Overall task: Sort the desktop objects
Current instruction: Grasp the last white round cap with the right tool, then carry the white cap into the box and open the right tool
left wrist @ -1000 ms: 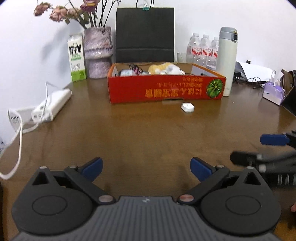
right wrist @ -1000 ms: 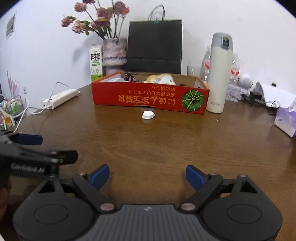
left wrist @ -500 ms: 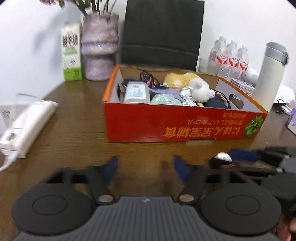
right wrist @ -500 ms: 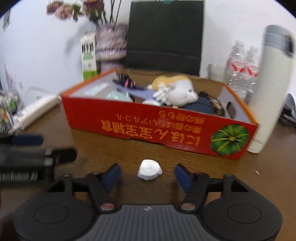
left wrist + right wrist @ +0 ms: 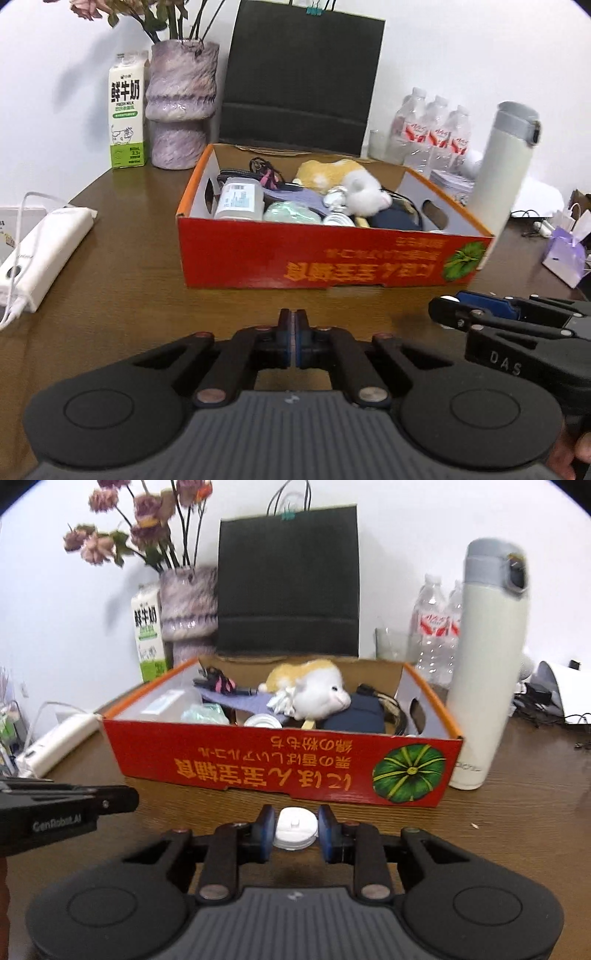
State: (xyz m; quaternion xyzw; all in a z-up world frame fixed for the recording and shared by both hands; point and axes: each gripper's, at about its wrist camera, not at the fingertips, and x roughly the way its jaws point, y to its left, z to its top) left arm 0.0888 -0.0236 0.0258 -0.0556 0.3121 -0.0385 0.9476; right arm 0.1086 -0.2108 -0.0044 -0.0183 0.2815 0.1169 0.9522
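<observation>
The right gripper (image 5: 295, 829) pinches the small white round object (image 5: 295, 828) low over the table (image 5: 498, 830), just before the red box's (image 5: 258, 764) front wall. Likely next: lift it over that wall and release inside. The left gripper (image 5: 295, 343), jaws pressed together and empty, hovers level alongside.

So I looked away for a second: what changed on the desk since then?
Both grippers moved forward to the red box. The right gripper closed on the small white object; the left gripper shut empty. Box, thermos and vase stayed put.
</observation>
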